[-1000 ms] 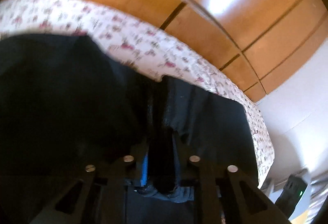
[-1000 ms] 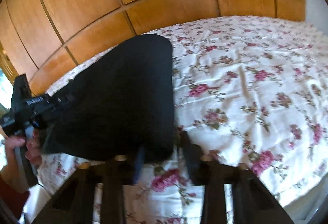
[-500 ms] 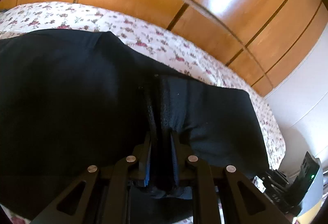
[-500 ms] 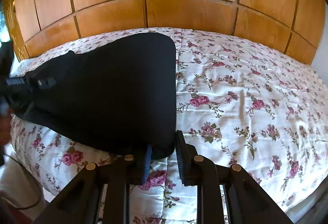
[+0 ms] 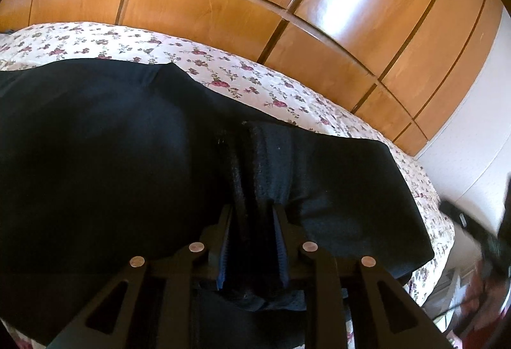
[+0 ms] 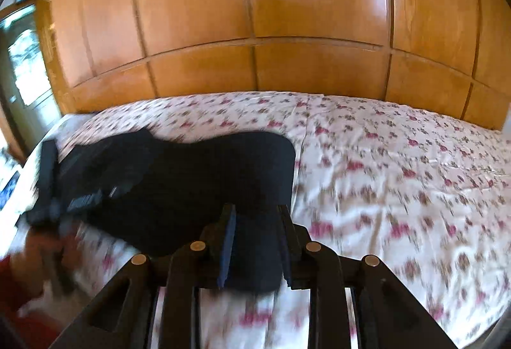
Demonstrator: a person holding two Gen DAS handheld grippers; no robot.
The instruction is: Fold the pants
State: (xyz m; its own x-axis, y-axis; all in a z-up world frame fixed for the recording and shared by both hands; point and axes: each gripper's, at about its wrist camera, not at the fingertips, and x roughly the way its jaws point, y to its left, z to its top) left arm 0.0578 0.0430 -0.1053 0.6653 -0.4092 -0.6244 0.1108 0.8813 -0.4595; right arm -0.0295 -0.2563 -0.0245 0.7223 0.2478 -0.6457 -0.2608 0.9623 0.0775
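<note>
The black pants (image 5: 111, 163) are spread on the flower-patterned bedspread (image 5: 223, 74), along its near edge by the left corner; in the right wrist view the pants (image 6: 198, 186) are smeared by motion, so folds and seams cannot be made out. A bunched ridge of the cloth is seen between the fingers of the left gripper (image 5: 254, 240), whose jaws have just been opening; whether the blue pads still press on the cloth cannot be told, since dark fabric fills the gap. The lower part of the pants is cut off by the gripper frame. The right gripper (image 6: 255, 246) is seen above the near corner of the pants; its jaws stand apart and, as far as the blur allows, nothing is clamped between them. The other gripper appears only as a dark blur at the left edge, with a hand (image 6: 41, 256) and a red sleeve (image 6: 12, 291) barely legible. Behind the bed, a panelled wooden wardrobe (image 6: 255, 13) is shown.
</note>
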